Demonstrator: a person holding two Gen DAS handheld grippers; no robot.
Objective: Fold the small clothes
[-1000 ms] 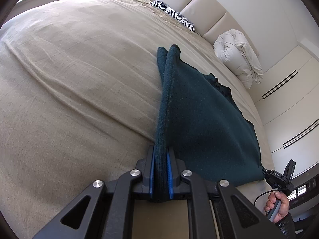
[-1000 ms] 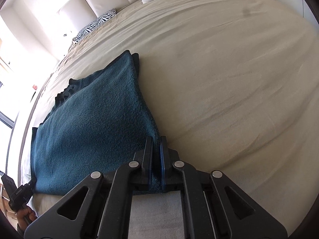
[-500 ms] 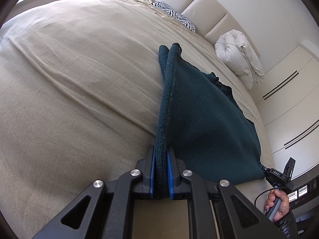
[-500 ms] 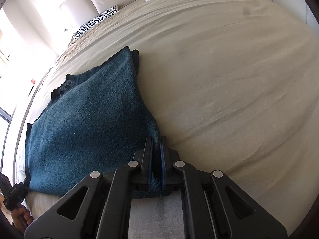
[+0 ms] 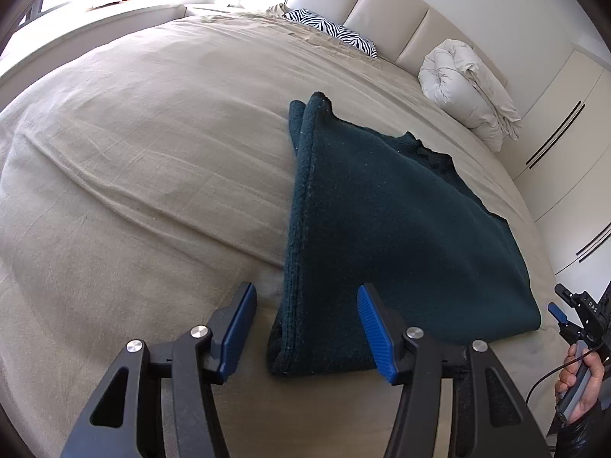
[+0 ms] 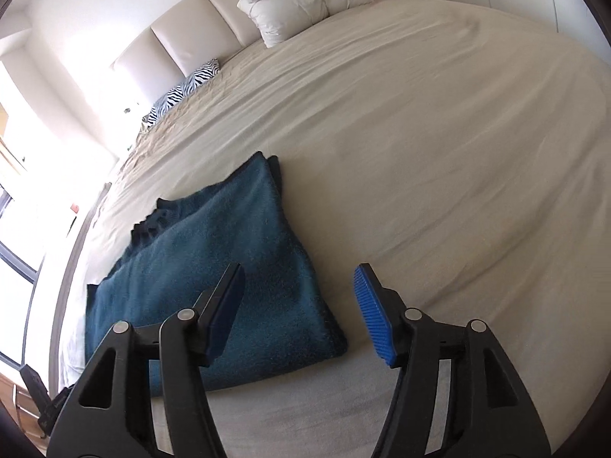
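Both pairs of jaws, which pinched the near corners of the dark teal knitted garment a second ago, are now parting and have let go, so the cloth has dropped flat onto the beige bed cover (image 5: 126, 175).

On the left, the left gripper (image 5: 305, 328) hangs over the near left corner of the dark teal knitted garment (image 5: 382, 229). Its blue-padded jaws are opening and stand spread to either side of the folded edge; the corner lies between them, but neither pad presses on it. From this corner the thick doubled edge runs straight away from the jaws toward the headboard, and the rest of the cloth spreads off to the right.

On the right, the right gripper (image 6: 299, 309) is likewise opening, with nothing pinched. The garment's near right corner (image 6: 328, 343) sits below and slightly left of the gap, and the body of the cloth stretches away to the left.

So the garment lies folded once, a rough rectangle with its long axis running across the bed from one gripper to the other, its near edge closest to both. Each hand is equally near its own corner. A further fold would probably bring one short end across to the other, and either gripper seems well placed to begin it.
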